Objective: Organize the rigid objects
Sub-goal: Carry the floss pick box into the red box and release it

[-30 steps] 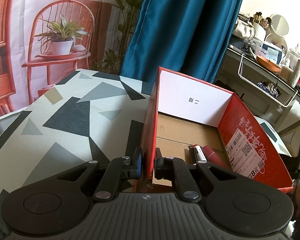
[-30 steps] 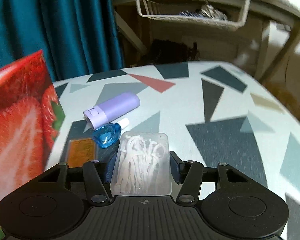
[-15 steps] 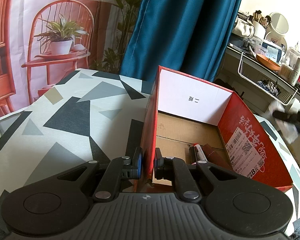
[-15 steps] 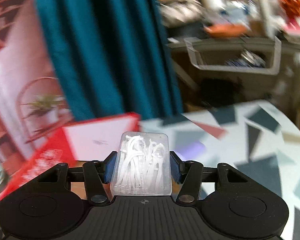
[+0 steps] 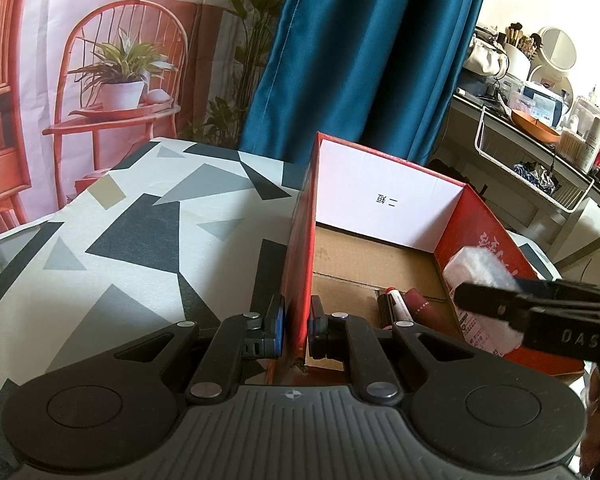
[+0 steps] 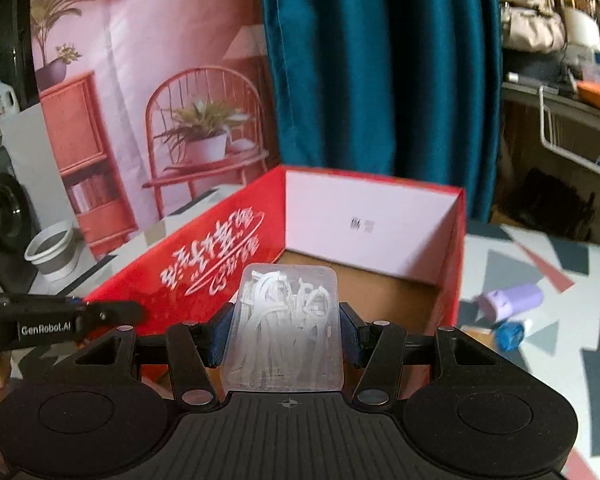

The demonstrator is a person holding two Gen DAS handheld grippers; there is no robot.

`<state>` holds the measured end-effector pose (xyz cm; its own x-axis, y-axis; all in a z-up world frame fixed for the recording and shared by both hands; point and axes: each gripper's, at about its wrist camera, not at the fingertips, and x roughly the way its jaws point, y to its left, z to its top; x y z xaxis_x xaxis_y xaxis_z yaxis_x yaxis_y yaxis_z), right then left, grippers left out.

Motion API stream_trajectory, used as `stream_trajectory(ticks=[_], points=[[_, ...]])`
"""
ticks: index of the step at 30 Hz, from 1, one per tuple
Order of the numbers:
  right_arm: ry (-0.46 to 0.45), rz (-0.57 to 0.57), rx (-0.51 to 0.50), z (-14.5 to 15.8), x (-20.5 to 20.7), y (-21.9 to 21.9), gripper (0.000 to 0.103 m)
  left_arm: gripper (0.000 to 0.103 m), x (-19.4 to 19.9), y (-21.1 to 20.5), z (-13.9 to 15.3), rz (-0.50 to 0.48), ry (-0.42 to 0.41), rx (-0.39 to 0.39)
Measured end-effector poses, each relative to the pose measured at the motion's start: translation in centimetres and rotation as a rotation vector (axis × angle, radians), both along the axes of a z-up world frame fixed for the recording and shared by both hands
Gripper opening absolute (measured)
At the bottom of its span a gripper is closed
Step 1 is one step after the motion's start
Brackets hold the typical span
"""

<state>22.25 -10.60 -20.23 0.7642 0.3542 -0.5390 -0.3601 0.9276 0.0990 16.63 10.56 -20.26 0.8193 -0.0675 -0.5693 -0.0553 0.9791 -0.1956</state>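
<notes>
Red cardboard box (image 6: 228,236), open-topped, sitting on the triangle-patterned tablecloth (image 5: 112,248), white end panel with a couple of small printed characters (too blurry to read), white Chinese script on the red side wall. Left gripper (image 5: 296,322) clamped onto the box's near wall, one pad outside and one inside. Right gripper (image 6: 286,330) pinching a clear plastic case (image 6: 286,328) full of white bits, held up above the box's near edge, over the open interior. Same case (image 5: 480,268) showing as a white blur from the left wrist view, just past the right wall.

Inside the box on the brown floor: a dark red tube (image 5: 420,304) and a marker-like pen (image 5: 394,304) lying side by side near the front. Shipping label with a barcode on the inner right wall, text too small to read.

Outside, right of the box on the cloth: a lavender bottle (image 6: 512,300) lying down, a small blue bottle (image 6: 510,336) just beside it.

Readable writing: "GenRobot.AI" on the left gripper body, "DAS" on the right one.
</notes>
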Motion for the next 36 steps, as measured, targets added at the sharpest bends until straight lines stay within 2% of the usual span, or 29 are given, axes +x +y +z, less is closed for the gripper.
stream_trajectory(ticks=[12,36], points=[[0.055,0.019,-0.004,-1.7,0.1,0.9,0.051,0.012,0.0,0.0,0.0,-0.001,-0.001,-0.001],[0.114,0.062,0.020,-2.4,0.3,1.4,0.051,0.012,0.0,0.0,-0.1,-0.001,-0.001,-0.001]])
